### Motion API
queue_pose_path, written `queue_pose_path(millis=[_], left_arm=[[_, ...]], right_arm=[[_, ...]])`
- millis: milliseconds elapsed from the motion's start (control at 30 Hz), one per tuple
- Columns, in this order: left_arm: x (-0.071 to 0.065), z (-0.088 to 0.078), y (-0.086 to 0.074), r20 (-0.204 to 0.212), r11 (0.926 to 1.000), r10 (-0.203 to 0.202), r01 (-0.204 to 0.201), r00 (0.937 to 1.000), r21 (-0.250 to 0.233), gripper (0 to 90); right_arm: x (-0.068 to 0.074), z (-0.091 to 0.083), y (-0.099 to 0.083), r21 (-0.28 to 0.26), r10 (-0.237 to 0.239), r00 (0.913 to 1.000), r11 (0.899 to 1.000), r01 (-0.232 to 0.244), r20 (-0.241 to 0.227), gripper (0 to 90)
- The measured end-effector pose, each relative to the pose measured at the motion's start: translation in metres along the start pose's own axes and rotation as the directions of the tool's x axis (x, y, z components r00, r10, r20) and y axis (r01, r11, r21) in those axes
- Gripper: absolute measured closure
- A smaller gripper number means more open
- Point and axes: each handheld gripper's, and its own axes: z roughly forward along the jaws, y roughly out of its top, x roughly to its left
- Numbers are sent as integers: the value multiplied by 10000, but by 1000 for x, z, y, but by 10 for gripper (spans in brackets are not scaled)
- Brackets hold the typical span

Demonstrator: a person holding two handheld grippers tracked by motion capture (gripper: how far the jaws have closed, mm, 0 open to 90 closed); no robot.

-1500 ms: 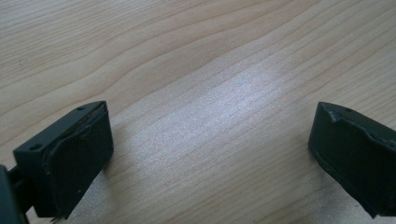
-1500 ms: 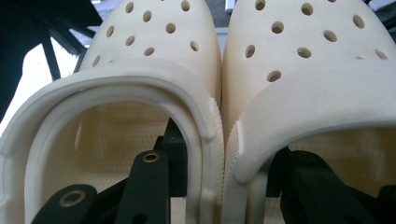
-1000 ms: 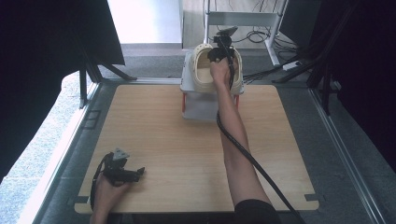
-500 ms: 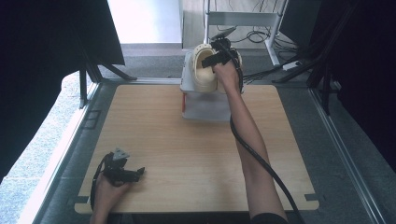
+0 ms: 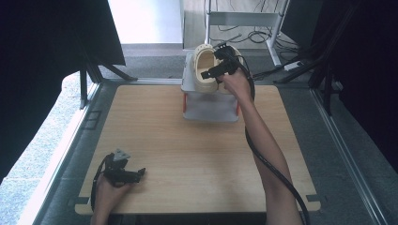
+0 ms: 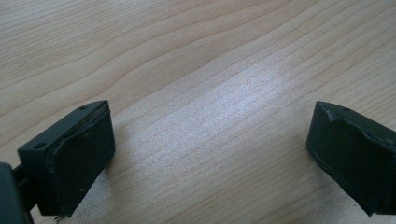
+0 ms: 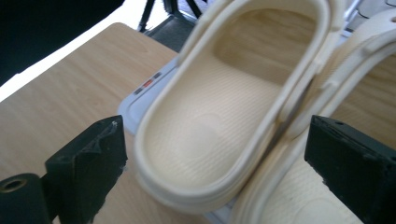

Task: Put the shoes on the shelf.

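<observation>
Right tool (image 5: 213, 70) jaws have just been opening, now spread clear of the cream clog (image 5: 205, 70) left on the small rack (image 5: 209, 110); placement judged done. Left tool (image 5: 136, 174) is held open, idle on desk (image 5: 187, 154).

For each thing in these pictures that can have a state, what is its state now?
Left gripper: open, empty, low over the table.
Right gripper: jaws just opened; wide, pads not pressing on the clogs.
Left clog: sole down on the white rack, opening up, released.
Right clog: on the rack, pressed side by side against the left clog.
White rack: standing at the table's far edge.
</observation>
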Motion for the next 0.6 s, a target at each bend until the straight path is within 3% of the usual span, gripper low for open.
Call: queue_pose_path(millis=[167, 267, 600], left_arm=[[0, 0, 0, 24, 10000, -17, 17, 10000, 73, 8], [-1, 0, 0, -21, 10000, -39, 39, 10000, 75, 0], [-1, 1, 0, -88, 9999, -86, 86, 9999, 64, 0]], right_arm=[[7, -11, -10, -377, -414, 9980, 9985, 396, -480, 0], [10, -15, -19, -345, -720, 9951, 9970, 698, -677, 0], [21, -35, -51, -332, -1030, 9830, 9945, 991, -1518, 0]])
